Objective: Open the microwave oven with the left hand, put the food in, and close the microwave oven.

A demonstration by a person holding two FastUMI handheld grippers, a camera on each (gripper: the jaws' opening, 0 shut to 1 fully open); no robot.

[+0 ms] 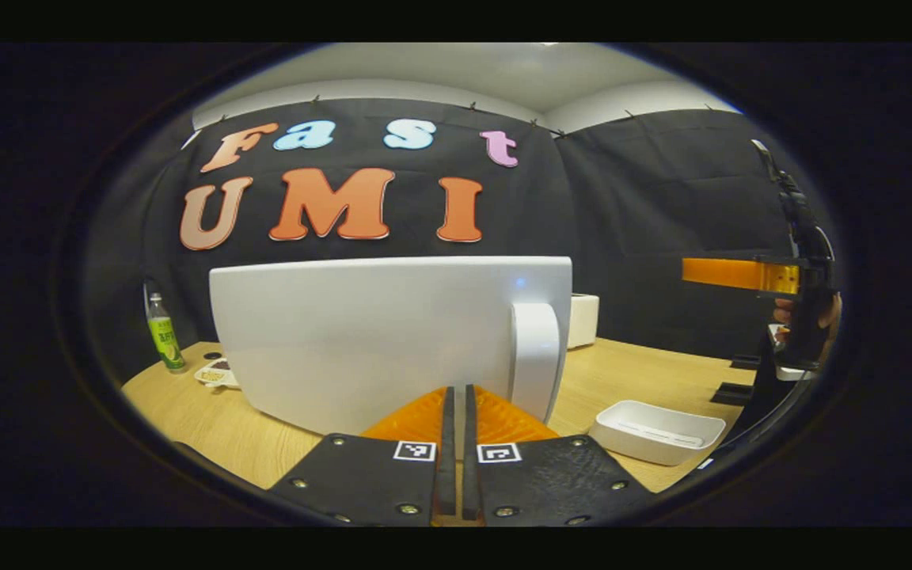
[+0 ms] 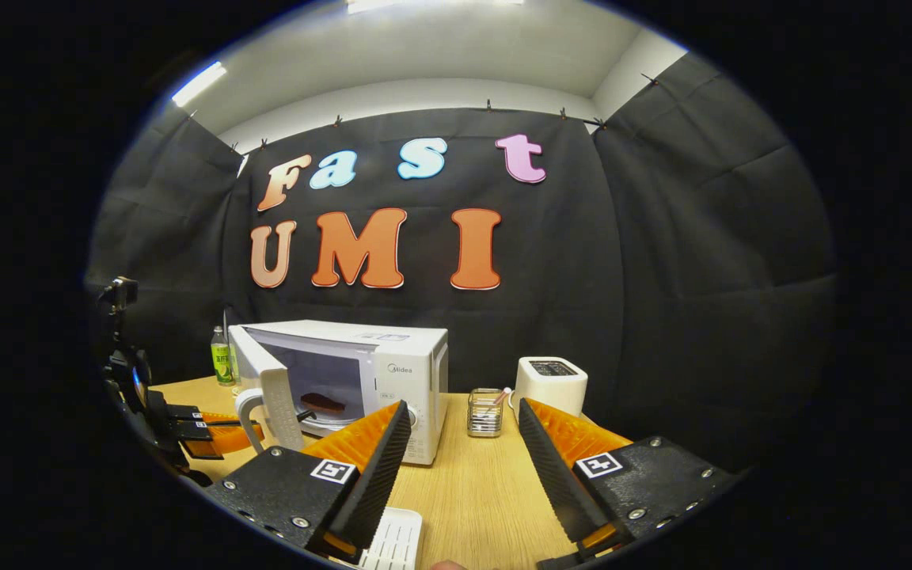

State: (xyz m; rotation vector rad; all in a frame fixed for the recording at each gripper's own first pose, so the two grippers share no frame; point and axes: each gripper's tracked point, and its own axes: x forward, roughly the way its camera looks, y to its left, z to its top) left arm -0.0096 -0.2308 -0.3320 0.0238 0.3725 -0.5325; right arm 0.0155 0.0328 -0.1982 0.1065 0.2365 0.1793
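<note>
Microwave oven point(image 2: 369, 380) on wooden table point(image 2: 480, 491), door point(image 1: 393, 340) swung open, food point(image 2: 323, 402) inside cavity. Left gripper point(image 1: 456, 419): fingers closed together, empty, just before door. Right gripper point(image 2: 460, 443): fingers spread wide, empty.

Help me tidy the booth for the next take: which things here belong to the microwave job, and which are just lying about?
Belongs to the job:
- microwave oven, its door open
- food inside it
- left gripper
- right gripper

Lying about:
- green bottle
- white tray
- toaster
- glass holder
</note>
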